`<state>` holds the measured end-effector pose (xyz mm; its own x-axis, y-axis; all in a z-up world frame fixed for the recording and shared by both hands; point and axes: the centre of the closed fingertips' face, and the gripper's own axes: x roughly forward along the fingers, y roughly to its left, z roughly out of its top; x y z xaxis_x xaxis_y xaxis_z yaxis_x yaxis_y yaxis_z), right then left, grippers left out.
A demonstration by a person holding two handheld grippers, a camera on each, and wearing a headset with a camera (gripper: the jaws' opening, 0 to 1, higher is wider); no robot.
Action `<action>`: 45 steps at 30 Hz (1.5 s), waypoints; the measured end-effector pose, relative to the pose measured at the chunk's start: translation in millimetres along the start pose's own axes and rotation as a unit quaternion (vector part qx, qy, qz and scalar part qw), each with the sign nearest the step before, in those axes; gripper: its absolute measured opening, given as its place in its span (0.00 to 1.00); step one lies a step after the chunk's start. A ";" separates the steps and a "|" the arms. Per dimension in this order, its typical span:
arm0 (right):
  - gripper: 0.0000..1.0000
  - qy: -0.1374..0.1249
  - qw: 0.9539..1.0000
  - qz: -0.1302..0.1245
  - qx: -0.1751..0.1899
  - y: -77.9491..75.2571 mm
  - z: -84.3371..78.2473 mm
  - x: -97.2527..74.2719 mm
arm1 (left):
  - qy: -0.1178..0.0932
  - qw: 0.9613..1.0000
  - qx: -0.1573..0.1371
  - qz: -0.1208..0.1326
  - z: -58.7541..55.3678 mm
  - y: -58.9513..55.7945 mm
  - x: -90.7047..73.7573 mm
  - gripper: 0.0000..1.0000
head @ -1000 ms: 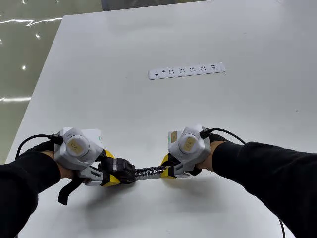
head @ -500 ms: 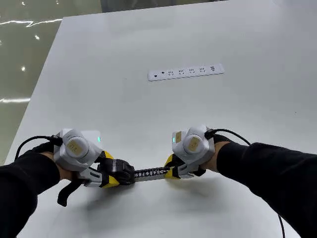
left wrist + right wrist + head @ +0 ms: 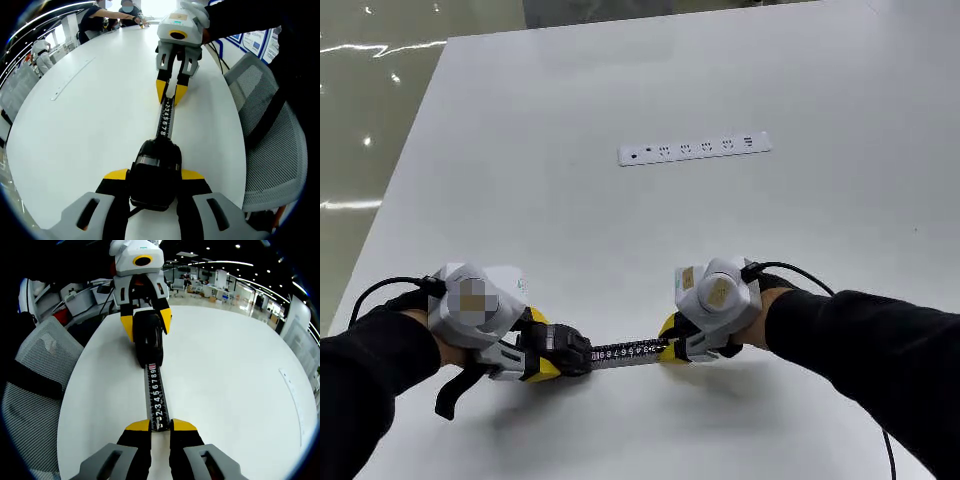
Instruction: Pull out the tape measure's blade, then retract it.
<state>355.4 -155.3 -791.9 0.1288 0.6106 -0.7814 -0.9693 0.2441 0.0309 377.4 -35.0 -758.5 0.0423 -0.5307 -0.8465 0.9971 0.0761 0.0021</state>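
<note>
White workbench (image 3: 620, 80), open office behind. Our left gripper (image 3: 542, 344) clamps black tape measure case (image 3: 154, 172) near bench's front edge. Our right gripper (image 3: 160, 426) pinches tip of dark numbered blade (image 3: 154, 395). We judge pull-out barely begun. Next: we draw right gripper straight away, case held firm.

Open white table (image 3: 620, 230) runs from the grippers toward 12 o'clock as far as the power strip (image 3: 694, 148), which lies crosswise there. From 9 to 3 o'clock the way is barred: the left gripper (image 3: 542, 340) clamps the tape measure (image 3: 565, 348), and the right gripper (image 3: 668, 340) pinches its blade (image 3: 625, 350), stretched low between them. A mesh chair (image 3: 270, 150) stands beside the table's edge.
</note>
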 end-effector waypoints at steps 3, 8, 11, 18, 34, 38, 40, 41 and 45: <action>0.09 0.000 1.000 0.000 0.001 -0.3 -1.8 -1.6 | 0.000 1.000 0.000 0.000 -0.3 0.1 0.0 0.30; 0.09 0.001 1.000 -0.001 0.002 -0.9 -5.1 -4.1 | 0.000 1.000 -0.001 0.000 -0.3 -0.3 0.2 0.30; 0.09 0.002 1.000 -0.001 0.004 -0.9 -6.9 -5.9 | 0.000 1.000 -0.002 0.000 -0.1 -0.4 0.2 0.30; 0.09 0.004 1.000 0.000 -0.001 -1.5 -11.0 -10.2 | 0.001 1.000 -0.002 0.000 -0.4 -0.5 0.3 0.30; 0.09 0.004 1.000 -0.003 0.008 -1.6 -18.3 -15.4 | 0.000 1.000 -0.001 0.002 0.3 -0.5 0.0 0.30; 0.09 0.005 1.000 -0.003 0.005 -1.5 -18.4 -15.6 | 0.001 1.000 -0.001 0.002 0.2 -0.4 -0.1 0.30; 0.09 0.005 1.000 -0.003 0.005 -1.7 -18.9 -15.7 | 0.000 1.000 -0.002 0.002 -0.1 -0.2 -0.2 0.30; 0.09 0.006 1.000 -0.003 0.005 -1.6 -19.3 -15.8 | 0.000 1.000 -0.002 0.002 -0.2 -0.2 -0.1 0.30; 0.09 0.006 1.000 -0.003 0.006 -2.5 -21.3 -17.5 | 0.000 1.000 -0.002 0.002 -0.7 0.4 -0.1 0.30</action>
<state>351.0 -182.7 -791.5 0.1312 0.5996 -0.7895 -0.9658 0.2570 0.0347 377.7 -34.3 -758.9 0.0457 -0.5308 -0.8463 0.9967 0.0815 0.0027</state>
